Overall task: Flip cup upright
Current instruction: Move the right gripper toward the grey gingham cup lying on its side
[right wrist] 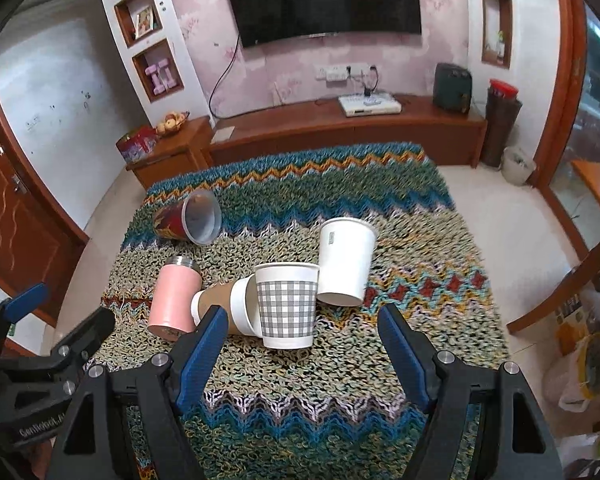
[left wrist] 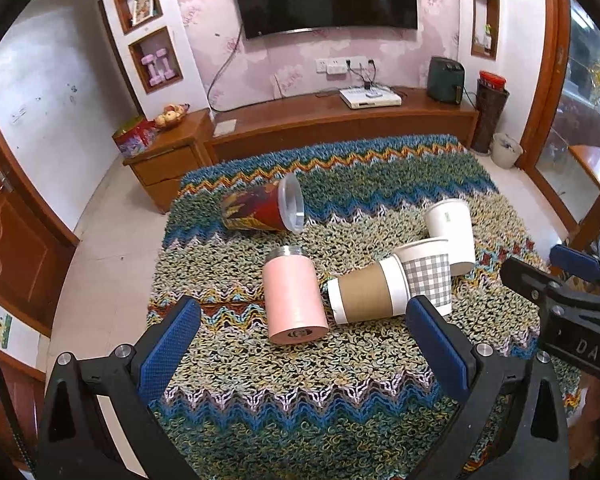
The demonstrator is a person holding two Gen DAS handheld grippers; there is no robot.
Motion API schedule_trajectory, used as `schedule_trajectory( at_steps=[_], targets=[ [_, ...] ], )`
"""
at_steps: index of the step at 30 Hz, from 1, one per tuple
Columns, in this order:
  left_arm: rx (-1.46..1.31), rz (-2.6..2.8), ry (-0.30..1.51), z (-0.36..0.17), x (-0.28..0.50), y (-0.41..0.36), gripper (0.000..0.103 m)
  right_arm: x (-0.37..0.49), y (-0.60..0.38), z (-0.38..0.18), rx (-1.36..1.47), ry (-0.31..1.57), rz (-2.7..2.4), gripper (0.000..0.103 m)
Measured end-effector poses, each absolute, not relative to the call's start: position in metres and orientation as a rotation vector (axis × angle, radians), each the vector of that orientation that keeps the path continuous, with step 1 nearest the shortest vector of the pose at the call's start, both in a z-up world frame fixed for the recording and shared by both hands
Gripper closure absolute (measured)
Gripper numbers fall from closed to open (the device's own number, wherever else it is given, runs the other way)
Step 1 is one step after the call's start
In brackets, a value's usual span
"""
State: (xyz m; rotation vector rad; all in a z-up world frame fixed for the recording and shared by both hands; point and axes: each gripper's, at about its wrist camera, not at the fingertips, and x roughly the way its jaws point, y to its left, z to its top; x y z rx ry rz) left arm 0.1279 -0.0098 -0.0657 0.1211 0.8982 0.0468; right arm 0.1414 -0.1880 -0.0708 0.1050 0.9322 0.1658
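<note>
Several cups sit on a zigzag-patterned cloth [left wrist: 340, 400]. A pink metal tumbler [left wrist: 294, 296] lies on its side, as does a brown-sleeved paper cup [left wrist: 366, 290] and a red patterned cup [left wrist: 262, 210]. A grey checked cup [right wrist: 286, 304] stands upright. A white cup [right wrist: 346, 260] leans tilted behind it. My left gripper [left wrist: 300, 352] is open and empty just in front of the pink tumbler. My right gripper [right wrist: 300, 348] is open and empty in front of the checked cup [left wrist: 428, 274].
The cloth [right wrist: 340, 400] covers a table whose edges drop to a pale floor. A wooden TV bench [left wrist: 340, 120] stands behind. The right gripper's body [left wrist: 572, 304] shows at the right of the left wrist view.
</note>
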Motion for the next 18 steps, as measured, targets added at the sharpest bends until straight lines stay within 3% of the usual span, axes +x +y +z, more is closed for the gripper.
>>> schedule_trajectory(
  at_steps=[18],
  targets=[
    [0.086, -0.167, 1.073, -0.136, 0.171, -0.019, 0.001, 0.209, -0.178, -0.162, 0.165, 1.135, 0.231, 0.025]
  ],
)
